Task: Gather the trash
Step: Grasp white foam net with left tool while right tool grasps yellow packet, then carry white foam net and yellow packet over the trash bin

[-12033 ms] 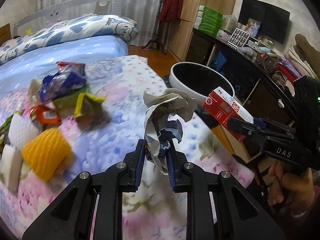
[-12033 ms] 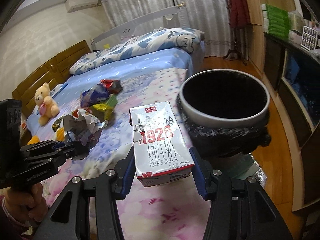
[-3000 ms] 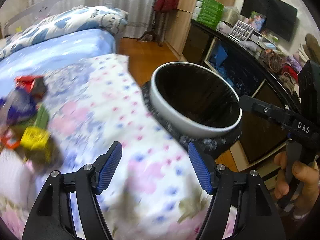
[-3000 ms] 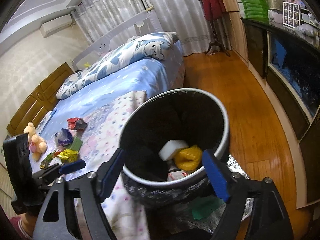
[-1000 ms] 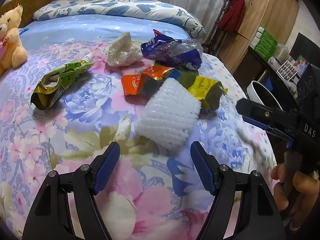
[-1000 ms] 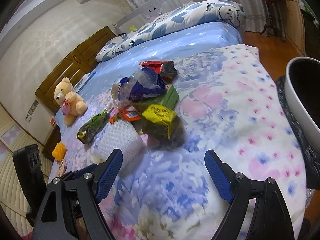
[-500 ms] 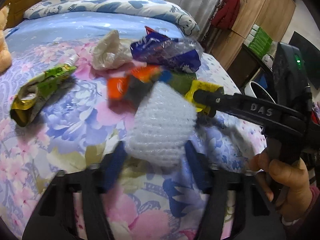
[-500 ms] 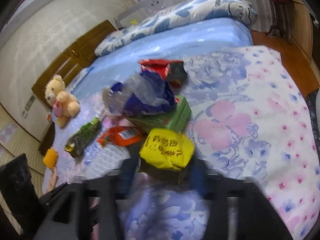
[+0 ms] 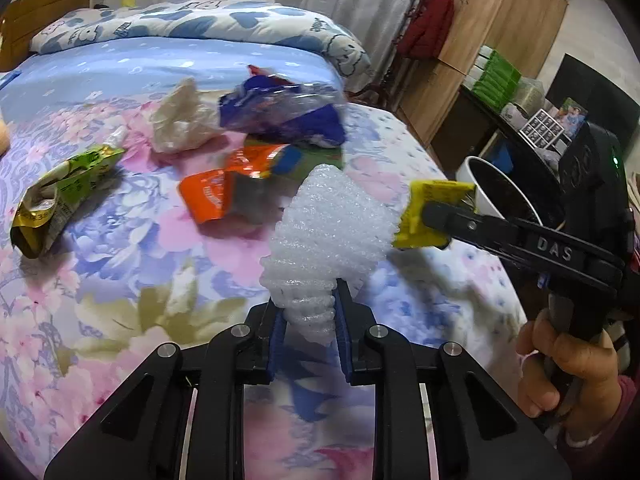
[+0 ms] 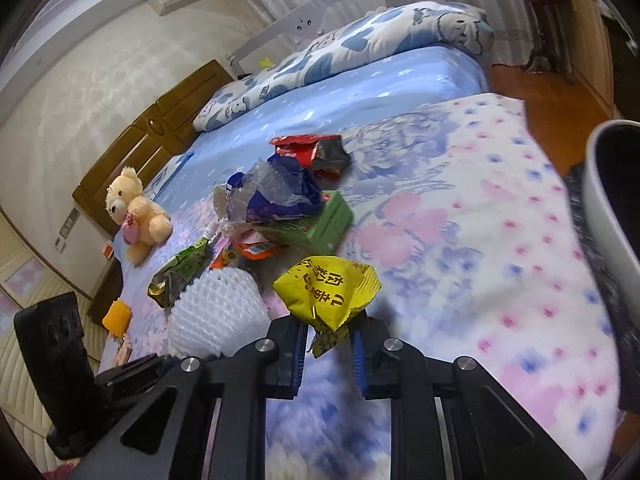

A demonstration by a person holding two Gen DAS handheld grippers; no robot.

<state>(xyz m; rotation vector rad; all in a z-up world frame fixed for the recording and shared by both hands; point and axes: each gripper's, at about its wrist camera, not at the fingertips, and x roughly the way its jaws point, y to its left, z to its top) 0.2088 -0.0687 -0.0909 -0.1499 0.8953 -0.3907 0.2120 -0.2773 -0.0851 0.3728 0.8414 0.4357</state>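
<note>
Both grippers are closing on trash for the white round bin (image 9: 492, 188). The left gripper (image 9: 308, 320) pinches a white foam net sleeve (image 9: 332, 224) by its narrow end; the right gripper (image 10: 328, 340) nips a crumpled yellow wrapper's (image 10: 328, 292) corner. Both pieces hang beside the bin, presumably ready to drop in.

We've got the left gripper (image 9: 308, 320) closing on white foam netting (image 9: 328, 232), the right gripper (image 9: 434, 216) closing on a yellow wrapper (image 9: 428, 200), more wrappers on the floral bedspread (image 9: 120, 280), bin (image 9: 492, 188) behind.
</note>
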